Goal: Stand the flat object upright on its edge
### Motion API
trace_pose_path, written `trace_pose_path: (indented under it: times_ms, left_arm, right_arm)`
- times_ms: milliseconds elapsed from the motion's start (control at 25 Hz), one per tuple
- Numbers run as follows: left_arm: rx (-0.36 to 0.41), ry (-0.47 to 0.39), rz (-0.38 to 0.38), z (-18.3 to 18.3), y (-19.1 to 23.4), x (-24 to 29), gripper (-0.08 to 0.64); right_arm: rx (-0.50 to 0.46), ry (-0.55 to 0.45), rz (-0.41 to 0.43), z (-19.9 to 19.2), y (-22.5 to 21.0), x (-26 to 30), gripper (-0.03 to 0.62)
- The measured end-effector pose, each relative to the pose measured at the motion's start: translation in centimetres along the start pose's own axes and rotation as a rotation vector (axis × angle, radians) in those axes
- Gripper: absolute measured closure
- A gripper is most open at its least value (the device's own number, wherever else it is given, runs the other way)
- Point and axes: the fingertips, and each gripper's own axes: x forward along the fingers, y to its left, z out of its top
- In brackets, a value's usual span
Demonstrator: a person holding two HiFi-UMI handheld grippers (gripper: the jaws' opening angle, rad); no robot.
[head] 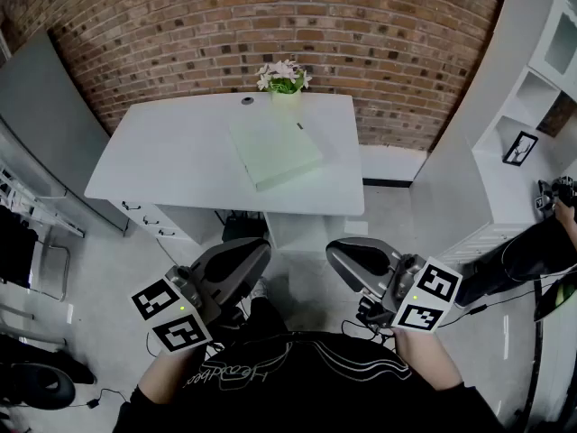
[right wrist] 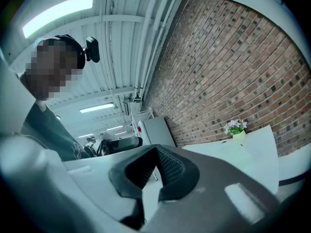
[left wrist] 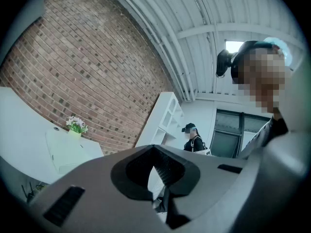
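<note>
Nothing is done yet: the flat object (head: 275,152) lies flat on the worktop (head: 162,165), towards its far edge. The left gripper (head: 255,253) and right gripper (head: 346,258), both closed and empty, hang well short of the near edge. Reaching it and tipping it up are both left to do.

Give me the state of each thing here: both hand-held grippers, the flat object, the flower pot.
Left hand-held gripper: shut, empty.
Right hand-held gripper: shut, empty.
Flat object: lying flat on the table, not yet upright.
Flower pot: upright at the table's back edge.
</note>
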Motion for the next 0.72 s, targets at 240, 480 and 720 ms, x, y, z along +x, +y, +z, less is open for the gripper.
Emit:
trace_pose_path:
  times_ms: [240, 480, 720]
  left_arm:
    - [-0.021, -0.008, -0.013, 0.0, -1.0, -0.1, 0.558]
    - [-0.081, 0.013, 0.014, -0.5, 1.5, -0.3, 0.558]
    - [-0.132, 0.028, 0.000, -1.0, 4.6, 1.3, 0.558]
  right_arm:
    - [0.008, 0.006, -0.007, 0.1, 0.1, -1.1, 0.588]
    - [0.096, -0.049, 0.034, 0.3, -0.6, -0.1, 0.588]
    - [0.108, -0.001, 0.015, -0.8, -3.1, 1.4, 0.588]
